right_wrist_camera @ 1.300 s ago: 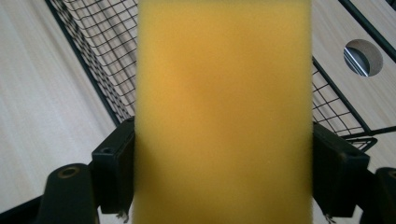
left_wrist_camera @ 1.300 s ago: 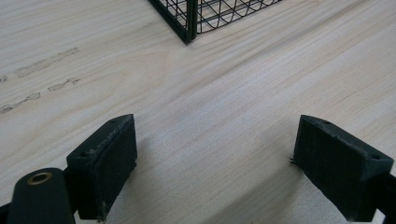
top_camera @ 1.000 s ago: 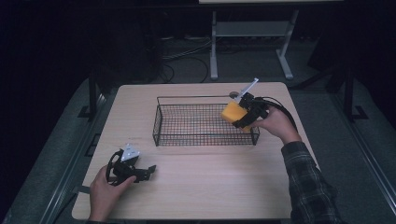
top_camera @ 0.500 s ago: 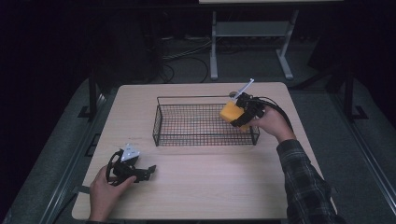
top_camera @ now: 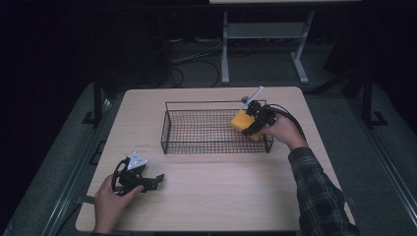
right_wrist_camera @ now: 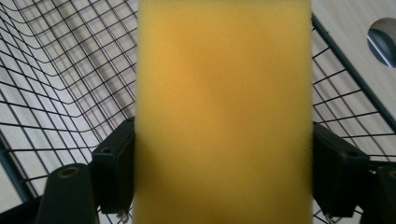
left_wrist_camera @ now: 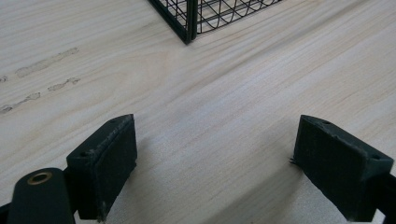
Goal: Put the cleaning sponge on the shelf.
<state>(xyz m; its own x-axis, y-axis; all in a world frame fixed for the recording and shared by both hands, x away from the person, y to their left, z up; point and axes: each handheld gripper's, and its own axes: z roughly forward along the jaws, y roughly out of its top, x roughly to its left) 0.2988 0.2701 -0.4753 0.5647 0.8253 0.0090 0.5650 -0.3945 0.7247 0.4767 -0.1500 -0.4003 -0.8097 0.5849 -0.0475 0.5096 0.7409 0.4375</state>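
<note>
- Change from the earlier frame: the right gripper (top_camera: 251, 124) has come down with the yellow sponge (top_camera: 242, 120) — it now sits lower at the right end of the wire basket (top_camera: 167, 129), closer to the mesh floor.
- The left gripper (top_camera: 153, 181) has not shifted; it rests on the near-left part of the table (top_camera: 221, 191), held by the left hand (top_camera: 112, 199).
- Right gripper jaws: clamped on the sponge, one pad (right_wrist_camera: 114, 170) against each long side.
- Left gripper jaws: spread wide, nothing between the pads (left_wrist_camera: 105, 163) — bare tabletop beneath.
- Sponge location: inside the basket's right end, above the mesh; contact with the floor cannot be determined.
- Orientation: in the right gripper view the sponge's long axis runs straight out from the jaws, its free end pointing left into the basket.
</note>
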